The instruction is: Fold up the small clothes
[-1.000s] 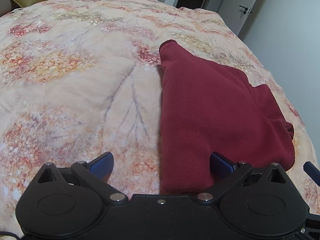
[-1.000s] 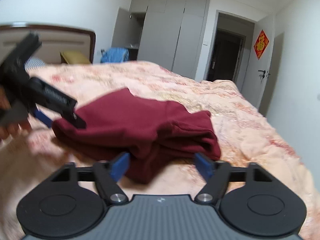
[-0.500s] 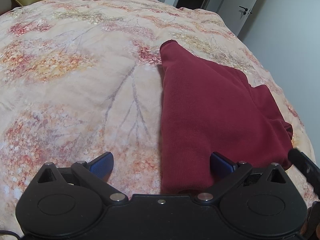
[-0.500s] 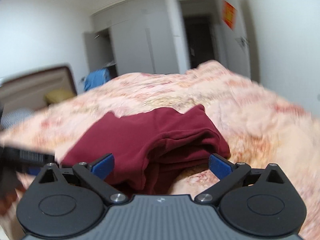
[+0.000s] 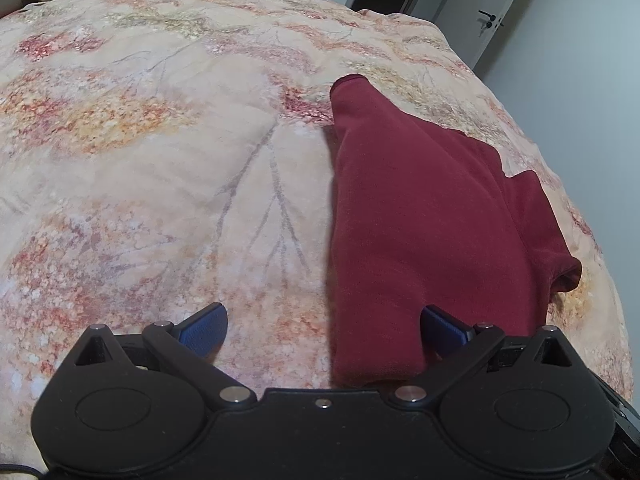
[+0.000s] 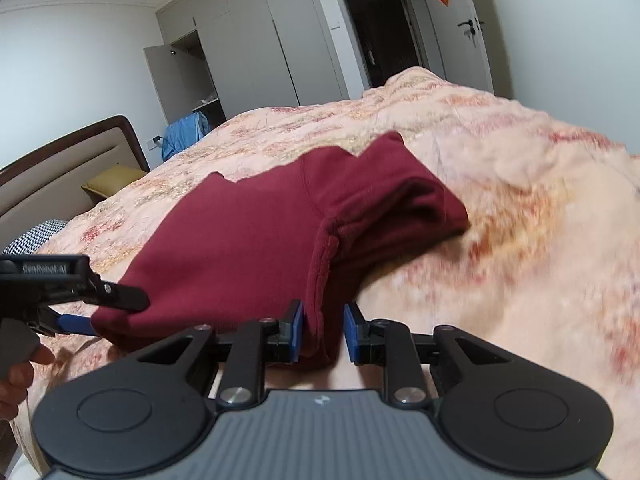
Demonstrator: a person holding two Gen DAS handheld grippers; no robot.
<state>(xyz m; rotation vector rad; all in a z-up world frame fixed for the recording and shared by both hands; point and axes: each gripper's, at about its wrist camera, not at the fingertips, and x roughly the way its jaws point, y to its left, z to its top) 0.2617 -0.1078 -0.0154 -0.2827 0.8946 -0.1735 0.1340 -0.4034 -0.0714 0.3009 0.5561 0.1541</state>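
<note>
A dark red knit garment [image 5: 420, 216] lies partly folded on the floral bedspread [image 5: 160, 160]. It also shows in the right wrist view [image 6: 248, 240]. My left gripper [image 5: 324, 324] is open, its jaws straddling the garment's near left edge. My right gripper [image 6: 323, 330] has its blue pads nearly closed around the garment's near corner fold; a small gap shows on the right pad's side. The left gripper [image 6: 76, 320] shows at the left of the right wrist view, at the garment's other near corner.
The bed fills both views, with a headboard [image 6: 68, 160] and an olive pillow [image 6: 112, 180] at the left. A wardrobe [image 6: 256, 40], a dark doorway [image 6: 384, 32] and a white door [image 5: 484, 12] stand beyond. Blue clothing [image 6: 184, 136] hangs by the wardrobe.
My right gripper has moved in to the garment's near corner and closed from wide open to nearly shut around the fold. The left gripper has stayed open at the near left edge.
</note>
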